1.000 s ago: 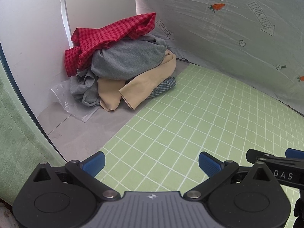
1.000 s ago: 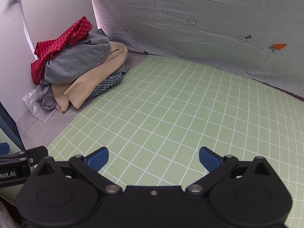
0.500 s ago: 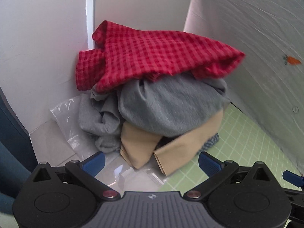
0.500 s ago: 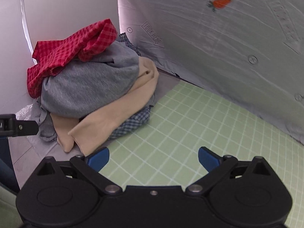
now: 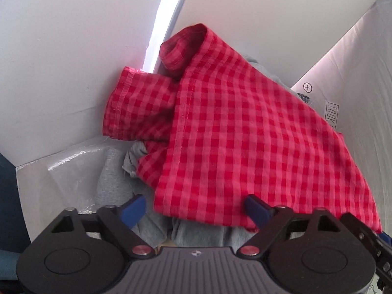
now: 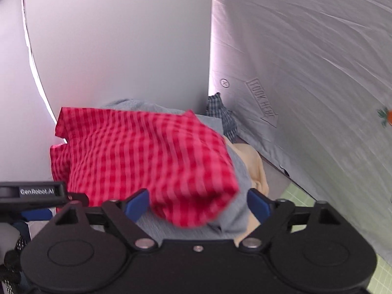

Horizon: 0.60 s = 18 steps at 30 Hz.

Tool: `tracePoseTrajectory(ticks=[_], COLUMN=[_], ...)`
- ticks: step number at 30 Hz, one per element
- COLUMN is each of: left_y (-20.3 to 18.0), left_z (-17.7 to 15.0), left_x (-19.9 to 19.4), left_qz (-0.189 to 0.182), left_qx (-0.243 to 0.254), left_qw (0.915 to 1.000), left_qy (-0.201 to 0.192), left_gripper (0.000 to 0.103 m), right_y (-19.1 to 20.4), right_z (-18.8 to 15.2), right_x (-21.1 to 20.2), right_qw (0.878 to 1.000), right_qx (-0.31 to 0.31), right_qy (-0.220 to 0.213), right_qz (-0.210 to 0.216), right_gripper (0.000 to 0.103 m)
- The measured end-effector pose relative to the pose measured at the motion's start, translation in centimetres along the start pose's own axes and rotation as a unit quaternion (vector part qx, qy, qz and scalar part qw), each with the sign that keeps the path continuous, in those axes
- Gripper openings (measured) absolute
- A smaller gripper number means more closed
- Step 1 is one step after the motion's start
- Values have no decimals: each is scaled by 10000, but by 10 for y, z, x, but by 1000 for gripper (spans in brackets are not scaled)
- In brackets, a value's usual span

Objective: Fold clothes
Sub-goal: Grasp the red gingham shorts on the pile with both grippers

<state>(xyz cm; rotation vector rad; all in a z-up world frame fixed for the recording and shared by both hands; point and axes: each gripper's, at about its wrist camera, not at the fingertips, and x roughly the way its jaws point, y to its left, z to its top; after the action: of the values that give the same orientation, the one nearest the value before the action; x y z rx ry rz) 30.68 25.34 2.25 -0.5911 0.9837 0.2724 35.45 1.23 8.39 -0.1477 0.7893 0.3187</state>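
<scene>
A red checked garment lies on top of a heap of clothes in the corner; it also shows in the right wrist view. Under it are a grey garment, a tan one and a dark checked one. My left gripper is open, its blue fingers either side of the red garment's lower edge. My right gripper is open, its fingers either side of the garment's right end. Neither has closed on the cloth.
White walls meet behind the heap. A grey printed sheet hangs on the right. A clear plastic bag lies left of the heap. The green grid mat shows at lower right.
Both grippers have moved from over the green mat up close to the heap. The red garment now lies between the fingers of each. Both stay open.
</scene>
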Motion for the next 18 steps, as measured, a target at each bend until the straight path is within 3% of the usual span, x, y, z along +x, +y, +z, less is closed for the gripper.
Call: tracePoseTrajectory(ticks=[4, 6, 7, 11, 18], left_y=[3, 4, 4, 2, -11], left_z=[13, 15, 15, 11, -16], left_x=[14, 18, 20, 22, -4], left_qz=[-23, -9, 1, 104, 186], left_qx=[-18, 2, 17, 102, 464], left_qw=[9999, 9999, 9999, 9999, 9986], left_qy=[137, 168, 159, 93, -176], left_gripper=[47, 18, 14, 4, 5], right_y=[8, 10, 10, 7, -9], right_z=[7, 7, 6, 2, -28], right_x=[25, 34, 36, 39, 1], right_qw=[9998, 9998, 9998, 9998, 9989], right_qx=[-43, -43, -42, 22, 214], right_qy=[161, 162, 144, 34, -413], right_qz=[53, 105, 133, 205, -33], right_gripper=[43, 27, 14, 4, 1])
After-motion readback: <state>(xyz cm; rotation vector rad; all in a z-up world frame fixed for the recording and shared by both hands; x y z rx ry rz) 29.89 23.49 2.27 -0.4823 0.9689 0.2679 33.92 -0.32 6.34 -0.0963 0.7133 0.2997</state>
